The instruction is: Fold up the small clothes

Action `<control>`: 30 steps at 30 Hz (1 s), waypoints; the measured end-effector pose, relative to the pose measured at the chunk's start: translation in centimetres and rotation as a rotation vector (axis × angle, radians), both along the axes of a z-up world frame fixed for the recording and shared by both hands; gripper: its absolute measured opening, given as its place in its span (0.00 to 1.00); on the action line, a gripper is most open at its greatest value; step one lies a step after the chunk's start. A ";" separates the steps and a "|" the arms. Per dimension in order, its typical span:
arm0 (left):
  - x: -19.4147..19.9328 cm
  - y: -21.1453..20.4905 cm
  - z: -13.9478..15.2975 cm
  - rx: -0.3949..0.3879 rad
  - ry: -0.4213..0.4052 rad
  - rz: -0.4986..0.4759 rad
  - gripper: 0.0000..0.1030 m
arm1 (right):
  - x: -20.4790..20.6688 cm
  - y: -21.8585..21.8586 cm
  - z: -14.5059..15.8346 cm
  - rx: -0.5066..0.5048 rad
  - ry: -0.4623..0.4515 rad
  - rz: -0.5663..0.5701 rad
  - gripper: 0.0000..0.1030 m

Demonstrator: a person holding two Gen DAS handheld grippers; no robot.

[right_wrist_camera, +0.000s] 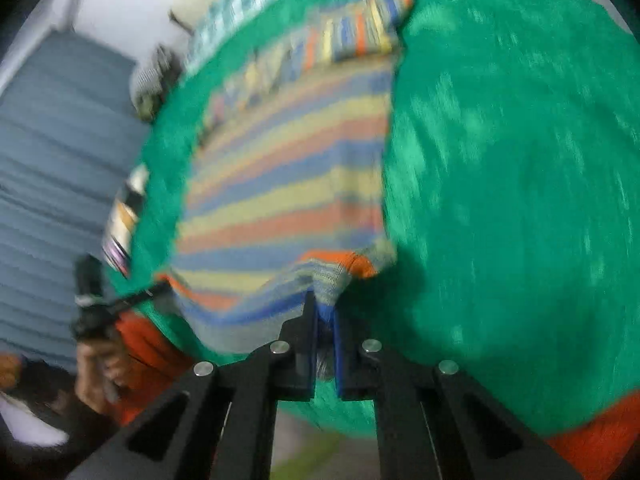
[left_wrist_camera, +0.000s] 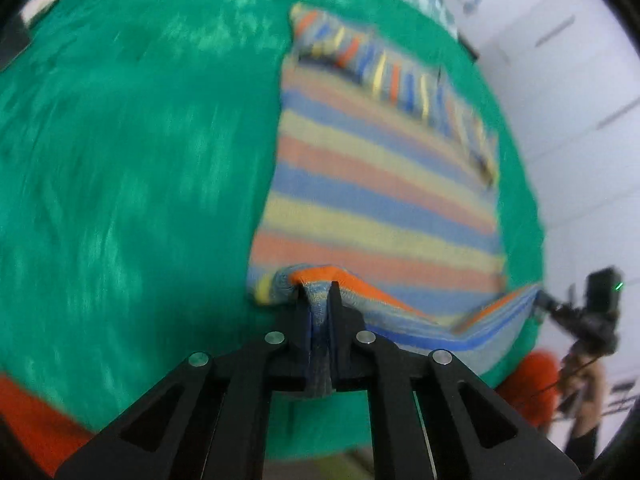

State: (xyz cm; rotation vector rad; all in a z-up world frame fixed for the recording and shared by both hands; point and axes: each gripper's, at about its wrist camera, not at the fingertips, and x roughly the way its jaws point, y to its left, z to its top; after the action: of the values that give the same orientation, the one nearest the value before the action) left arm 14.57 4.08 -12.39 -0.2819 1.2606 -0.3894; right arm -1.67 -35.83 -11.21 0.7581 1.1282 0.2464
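On top of a fuzzy green cover, a small striped piece of clothing is spread out flat. Stripes of blue, yellow and orange are seen running across it. At its far end, a part with stripes going the other way is seen lying over it.

The near edge of the cloth is pinched at both corners. In the left wrist view, the left gripper is closed tight on one near corner, and a fold of cloth is squeezed between its black fingers. The corner is lifted a little off the green cover. In the same view, the right gripper can be seen far off to the side, at the other near corner, and the edge of the cloth hangs in a loose curve between the two.

In the right wrist view, the right gripper is closed tight on its corner too, with cloth bunched up between the fingers. The left gripper is seen off to the side, held in a hand. Something orange is seen under the edge of the green cover. Both pictures are blurred, so small things cannot be made out.
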 end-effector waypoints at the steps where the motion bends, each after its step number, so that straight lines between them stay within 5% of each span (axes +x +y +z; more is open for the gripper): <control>1: 2.1 -0.4 0.8 -0.016 -0.019 0.006 0.04 | 1.3 -0.7 0.4 0.016 -0.017 -0.018 0.06; 6: 13.8 -2.3 2.6 -0.039 -0.097 0.043 0.04 | 11.0 -4.4 1.6 0.000 -0.118 -0.110 0.06; 14: 27.7 -6.4 0.4 0.013 -0.082 0.081 0.10 | 26.4 -9.1 -1.6 0.041 -0.085 -0.191 0.06; 16: 30.5 -6.7 -0.5 0.048 -0.091 0.126 0.43 | 29.2 -10.5 -3.0 0.085 -0.127 -0.250 0.10; 17: 31.2 -6.5 -0.9 0.081 -0.088 0.157 0.74 | 29.9 -11.0 -3.5 0.086 -0.140 -0.282 0.16; 18: 31.6 -6.1 -0.9 0.110 -0.102 0.202 0.78 | 30.5 -11.5 -4.3 0.058 -0.136 -0.344 0.25; 19: 31.4 -5.5 -0.6 0.108 -0.130 0.227 0.78 | 30.5 -11.8 -4.8 0.032 -0.125 -0.398 0.43; 23: 27.7 -4.0 1.2 0.092 -0.227 0.230 0.78 | 28.4 -10.9 -3.4 -0.051 -0.183 -0.400 0.45; 26: 23.1 -5.3 1.8 0.134 -0.312 0.124 0.81 | 26.2 -7.0 -0.7 -0.200 -0.274 -0.208 0.45; 30: 18.6 -8.7 -0.7 0.198 -0.277 -0.087 0.84 | 25.8 -0.3 -0.5 -0.252 -0.280 0.098 0.45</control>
State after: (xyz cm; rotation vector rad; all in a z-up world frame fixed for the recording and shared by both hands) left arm 33.15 -4.65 -13.05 -0.0035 1.0316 -0.3616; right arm 24.15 -36.10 -11.73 0.4299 0.9095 0.2770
